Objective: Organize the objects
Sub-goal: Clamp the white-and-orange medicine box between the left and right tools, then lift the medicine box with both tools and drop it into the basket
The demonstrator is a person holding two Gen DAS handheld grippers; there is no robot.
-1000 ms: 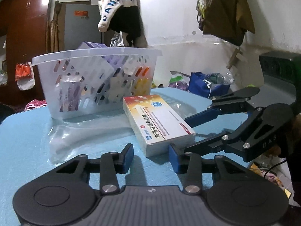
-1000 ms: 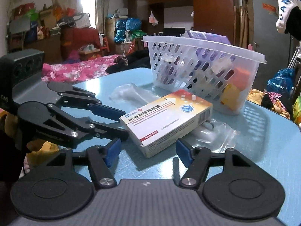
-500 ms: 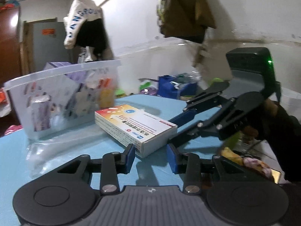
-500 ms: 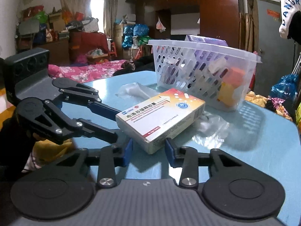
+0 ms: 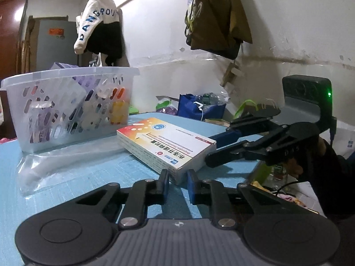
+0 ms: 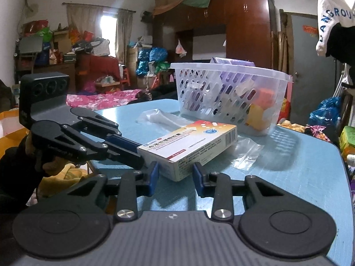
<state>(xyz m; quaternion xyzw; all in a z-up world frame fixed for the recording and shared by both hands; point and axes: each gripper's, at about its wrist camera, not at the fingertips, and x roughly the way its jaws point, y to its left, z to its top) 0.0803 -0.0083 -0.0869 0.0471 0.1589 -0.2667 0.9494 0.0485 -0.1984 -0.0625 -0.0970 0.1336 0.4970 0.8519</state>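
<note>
Blue pads on the left gripper [image 5: 176, 185] had just closed in on the near corner of the flat white, orange and red cardboard medicine box [image 5: 165, 145], and from its own camera the pads looked pressed to that corner on both sides, the jaws nearly as narrow as they go. The right gripper [image 6: 175, 175] had also been closing; its blue fingertips [image 6: 153, 175] stood either side of another corner of the same box [image 6: 188, 145]. The left pad seemed to touch the cardboard, while a sliver of gap showed at the right pad, so I could not tell whether it truly gripped.

That box lay flat on the pale blue tabletop [image 5: 66, 177], just in front of the white perforated plastic basket [image 5: 66, 104], which held purple, orange and yellow packets. One end of the box rested on a crumpled clear plastic bag [image 6: 244, 153] that spread toward the basket.

Each gripper showed in the other's camera, black linkage arms reaching in from the side, with a dark-gloved hand [image 5: 310, 161] behind the right one. Beyond the table a white garment with blue letters [image 5: 97, 22] hung by a grey door, and a dark wooden wardrobe [image 6: 244, 26] stood behind the basket.
</note>
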